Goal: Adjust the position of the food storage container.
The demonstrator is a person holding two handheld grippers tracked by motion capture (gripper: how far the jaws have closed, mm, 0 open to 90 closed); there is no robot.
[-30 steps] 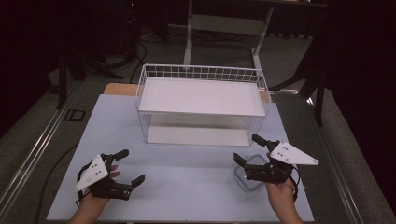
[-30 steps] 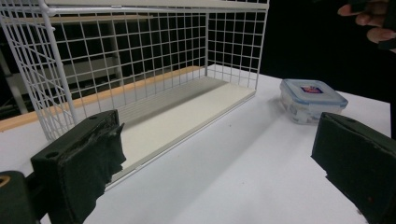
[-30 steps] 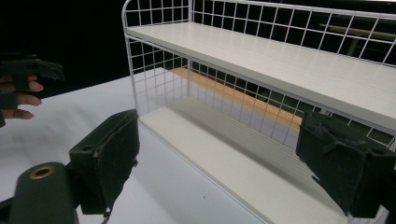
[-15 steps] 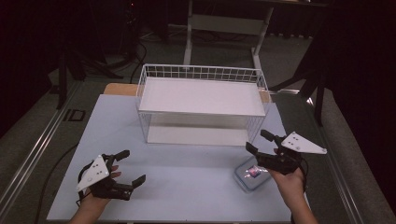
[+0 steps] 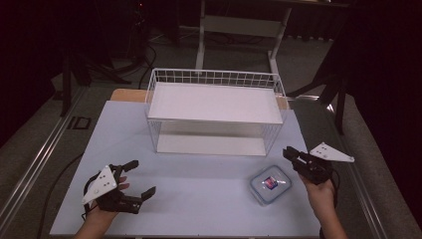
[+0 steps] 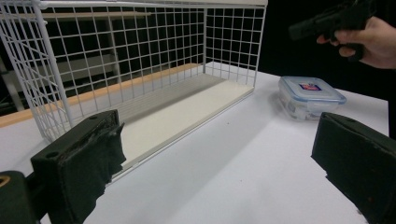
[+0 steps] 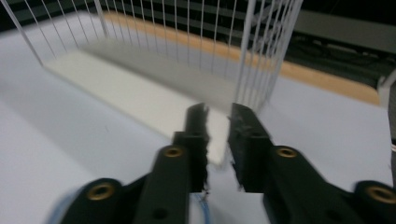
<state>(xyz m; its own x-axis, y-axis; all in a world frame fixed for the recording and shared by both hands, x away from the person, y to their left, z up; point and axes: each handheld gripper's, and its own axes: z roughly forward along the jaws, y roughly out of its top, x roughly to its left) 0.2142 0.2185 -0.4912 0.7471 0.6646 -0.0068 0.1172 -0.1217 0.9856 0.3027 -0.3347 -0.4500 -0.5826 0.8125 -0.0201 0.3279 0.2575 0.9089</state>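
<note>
Resting low at the lower left of the high view, the left gripper (image 5: 134, 179) has its two black jaws spread wide apart with nothing between them, the person's left hand (image 5: 102, 211) wrapped round its body and the forearm entering from the bottom edge. In the left gripper view those jaws frame the white table top (image 6: 243, 158). At the lower right of the high view, the right gripper (image 5: 290, 154) is held up off the table in the right hand (image 5: 320, 191), pointing toward the upper left of the frame; its jaws stand nearly together, a narrow slit between them, gripping nothing. Just left of it lies the clear rectangular plastic lidded box with a small red-and-blue label (image 5: 270, 184), flat on the table, apart from the gripper. Behind, at frame centre, stands the white wire-mesh basket with a pale flat floor (image 5: 215, 79).
</note>
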